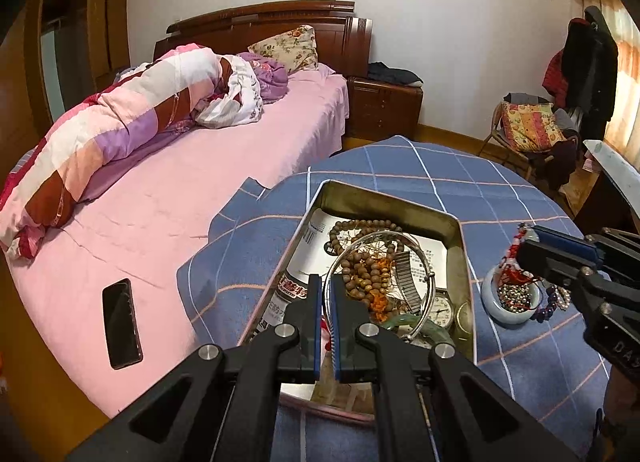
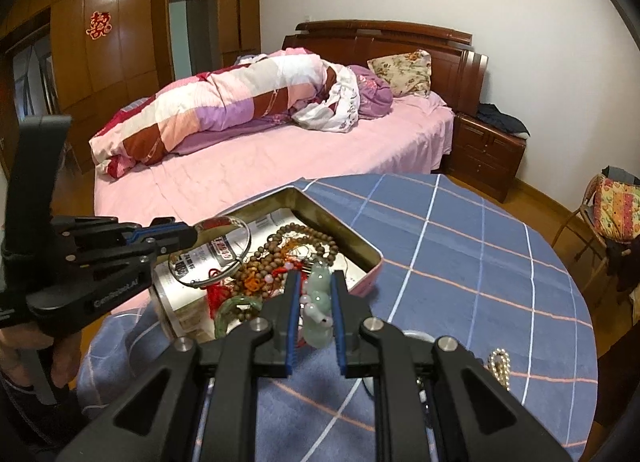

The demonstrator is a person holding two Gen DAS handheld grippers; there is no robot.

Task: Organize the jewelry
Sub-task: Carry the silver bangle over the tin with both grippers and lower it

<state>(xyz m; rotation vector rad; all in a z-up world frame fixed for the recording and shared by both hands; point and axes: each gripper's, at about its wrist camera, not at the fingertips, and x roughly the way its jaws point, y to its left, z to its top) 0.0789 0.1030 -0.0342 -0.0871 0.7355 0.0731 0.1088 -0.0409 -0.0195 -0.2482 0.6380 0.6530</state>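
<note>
An open metal tin [image 1: 464, 262] on the blue checked tablecloth holds brown bead strands [image 1: 362, 274], a watch [image 1: 440, 308] and a green jade piece [image 1: 404, 320]. My left gripper [image 1: 327, 282] is shut on a thin silver bangle [image 1: 428, 262] and holds it over the tin; it also shows in the right wrist view [image 2: 190, 236]. My right gripper [image 2: 316, 282] is shut on a pale green jade gourd pendant [image 2: 320, 302] with red cord and pink beads, just right of the tin [image 2: 372, 258]. A pale jade bangle [image 1: 490, 308] with small bead jewelry lies right of the tin.
The round table [image 2: 480, 262] stands against a bed with a pink sheet [image 1: 160, 202]. A black phone [image 1: 120, 322] lies on the bed. A gold chain [image 2: 500, 366] lies on the cloth at the right. A chair with cushions [image 1: 528, 126] stands beyond the table.
</note>
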